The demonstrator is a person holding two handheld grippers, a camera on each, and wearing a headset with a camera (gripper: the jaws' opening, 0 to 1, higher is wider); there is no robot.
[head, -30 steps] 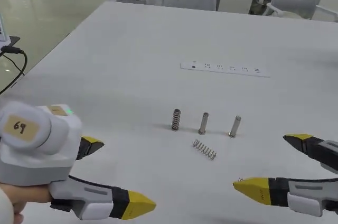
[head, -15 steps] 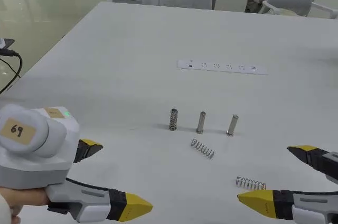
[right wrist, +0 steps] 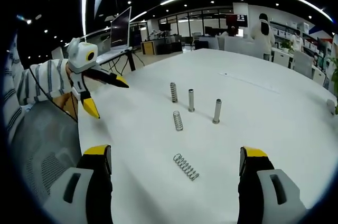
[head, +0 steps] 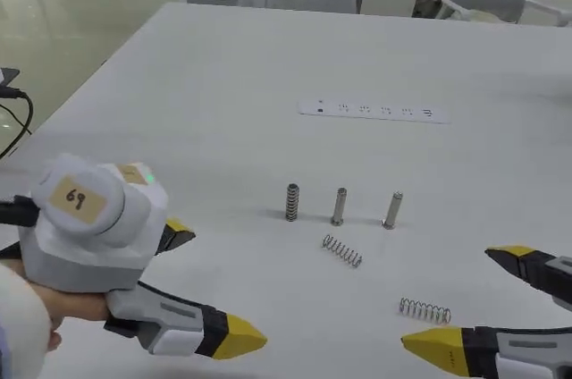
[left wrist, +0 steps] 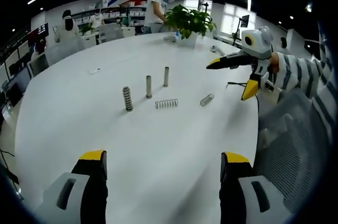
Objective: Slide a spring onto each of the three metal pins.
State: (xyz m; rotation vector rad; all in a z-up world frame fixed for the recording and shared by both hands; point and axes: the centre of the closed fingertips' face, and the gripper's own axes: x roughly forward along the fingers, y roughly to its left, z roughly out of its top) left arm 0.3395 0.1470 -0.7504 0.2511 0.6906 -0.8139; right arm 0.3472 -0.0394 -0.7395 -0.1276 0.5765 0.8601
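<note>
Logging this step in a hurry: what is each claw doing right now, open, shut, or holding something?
Left claw: open, holding nothing.
Right claw: open, holding nothing.

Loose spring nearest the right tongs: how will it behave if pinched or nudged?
The spring lies on its side on the smooth table, so it will probably roll if nudged. Thin open coils suggest it's light and may squash or bend under a hard pinch.

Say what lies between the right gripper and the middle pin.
Two loose springs, in the right gripper view: the near spring ahead of the right gripper, the far spring just short of the middle pin.
</note>
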